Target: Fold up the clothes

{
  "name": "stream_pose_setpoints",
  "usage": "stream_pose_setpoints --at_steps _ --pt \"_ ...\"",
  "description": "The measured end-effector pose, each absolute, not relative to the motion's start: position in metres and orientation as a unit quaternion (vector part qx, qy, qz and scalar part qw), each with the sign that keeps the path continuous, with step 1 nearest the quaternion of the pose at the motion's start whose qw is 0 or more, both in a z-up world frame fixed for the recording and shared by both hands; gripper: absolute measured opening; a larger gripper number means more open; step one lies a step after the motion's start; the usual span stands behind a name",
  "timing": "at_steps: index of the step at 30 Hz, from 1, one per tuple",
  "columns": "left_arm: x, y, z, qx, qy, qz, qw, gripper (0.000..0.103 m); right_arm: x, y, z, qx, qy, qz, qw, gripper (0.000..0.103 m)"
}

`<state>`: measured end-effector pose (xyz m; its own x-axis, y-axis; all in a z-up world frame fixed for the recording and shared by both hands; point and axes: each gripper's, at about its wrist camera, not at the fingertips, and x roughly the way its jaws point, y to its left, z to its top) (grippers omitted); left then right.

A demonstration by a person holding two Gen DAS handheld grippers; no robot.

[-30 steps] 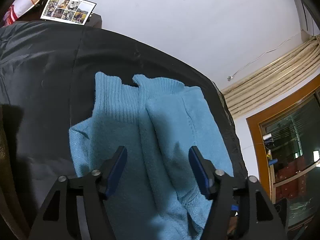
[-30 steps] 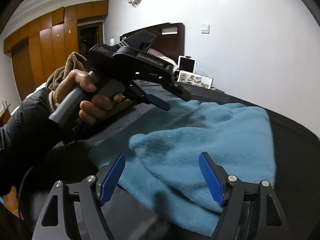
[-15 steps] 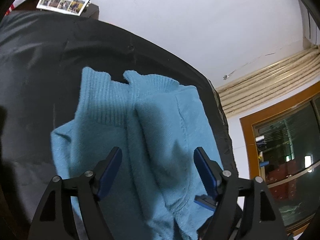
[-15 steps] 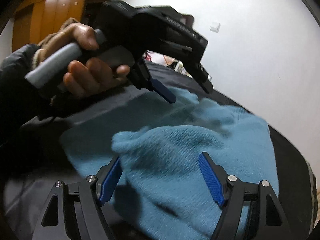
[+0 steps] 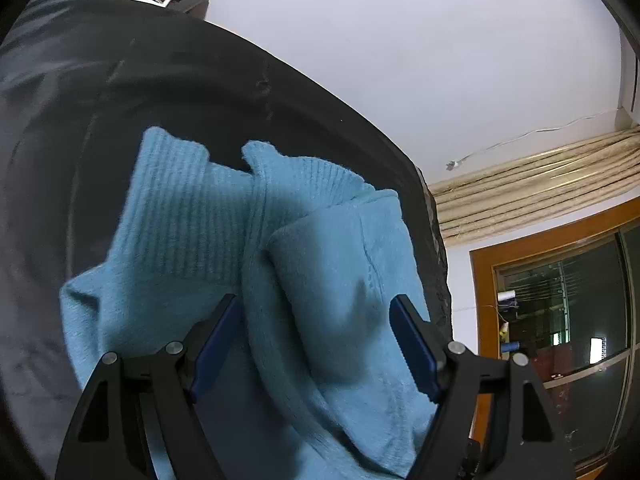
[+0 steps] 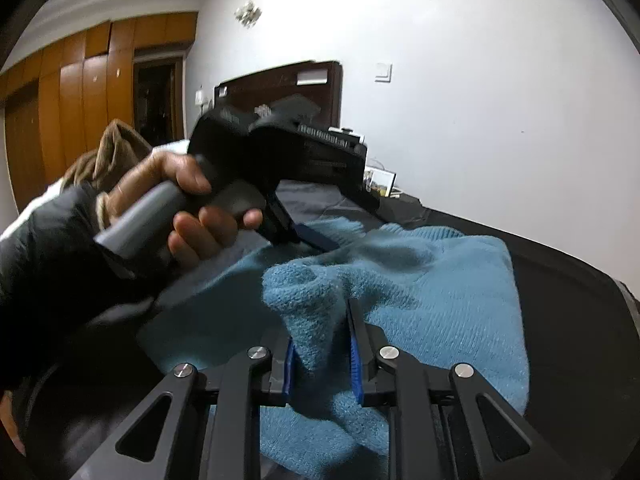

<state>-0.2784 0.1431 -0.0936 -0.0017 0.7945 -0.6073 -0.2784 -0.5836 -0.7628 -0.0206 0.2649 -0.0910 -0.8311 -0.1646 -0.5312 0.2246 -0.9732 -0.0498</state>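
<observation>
On the black bedcover (image 5: 120, 92) lies the blue sweater (image 5: 208, 232); the right gripper (image 6: 320, 344) pinches a raised fold of it, while the left gripper (image 5: 316, 320) hovers above, jaws wide apart and empty.

The right gripper (image 6: 322, 354), spread wide half a second ago, now pinches a raised fold of the blue sweater (image 6: 440, 304); the left gripper (image 5: 316, 340) sits nearer the cloth.

fuzzy knit sweater (image 5: 320, 248), smooth dark sheet (image 5: 120, 80)
</observation>
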Motion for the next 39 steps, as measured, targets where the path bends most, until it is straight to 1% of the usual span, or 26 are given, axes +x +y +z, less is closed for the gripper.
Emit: stream_pose_setpoints --at_steps 8,10,12,13,14,17,19,22,27,29,33,39 --pt "-0.284 0.160 -0.097 -0.598 -0.229 0.659 0.394 0.079 -0.021 0.261 -0.087 0.262 0.041 -0.958 0.109 0.022" --pt "-0.284 0.163 -0.099 -0.600 -0.228 0.660 0.390 0.076 -0.019 0.259 -0.086 0.257 0.040 -0.959 0.113 0.022" --pt "-0.285 0.168 -0.099 -0.600 -0.221 0.663 0.388 0.061 -0.017 0.257 -0.086 0.251 0.040 -0.960 0.114 0.022" --pt "-0.286 0.170 -0.100 -0.601 -0.220 0.662 0.389 0.047 -0.016 0.257 -0.086 0.247 0.041 -0.961 0.113 0.022" --pt "-0.286 0.171 -0.101 -0.601 -0.222 0.661 0.390 0.038 -0.015 0.257 -0.085 0.244 0.040 -0.962 0.112 0.022" --pt "-0.287 0.173 -0.101 -0.595 -0.229 0.664 0.391 0.028 -0.015 0.257 -0.084 0.244 0.037 -0.963 0.110 0.021" --pt "-0.287 0.172 -0.094 -0.583 -0.229 0.671 0.396 0.024 -0.016 0.255 -0.083 0.244 0.037 -0.963 0.111 0.021" --pt "-0.286 0.167 -0.076 -0.561 -0.228 0.684 0.407 0.023 -0.017 0.250 -0.080 0.242 0.040 -0.963 0.111 0.021" --pt "-0.285 0.148 -0.037 -0.517 -0.225 0.707 0.427 0.023 -0.016 0.232 -0.058 0.214 0.051 -0.968 0.122 0.021" --pt "-0.285 0.134 -0.029 -0.506 -0.225 0.716 0.426 0.023 -0.017 0.217 -0.054 0.211 0.060 -0.967 0.132 0.021" --pt "-0.287 0.102 -0.040 -0.504 -0.229 0.727 0.407 0.023 -0.027 0.189 -0.061 0.225 0.079 -0.959 0.153 0.021" --pt "-0.291 0.066 -0.079 -0.522 -0.224 0.737 0.366 0.023 -0.046 0.150 -0.106 0.292 0.106 -0.933 0.182 0.021"
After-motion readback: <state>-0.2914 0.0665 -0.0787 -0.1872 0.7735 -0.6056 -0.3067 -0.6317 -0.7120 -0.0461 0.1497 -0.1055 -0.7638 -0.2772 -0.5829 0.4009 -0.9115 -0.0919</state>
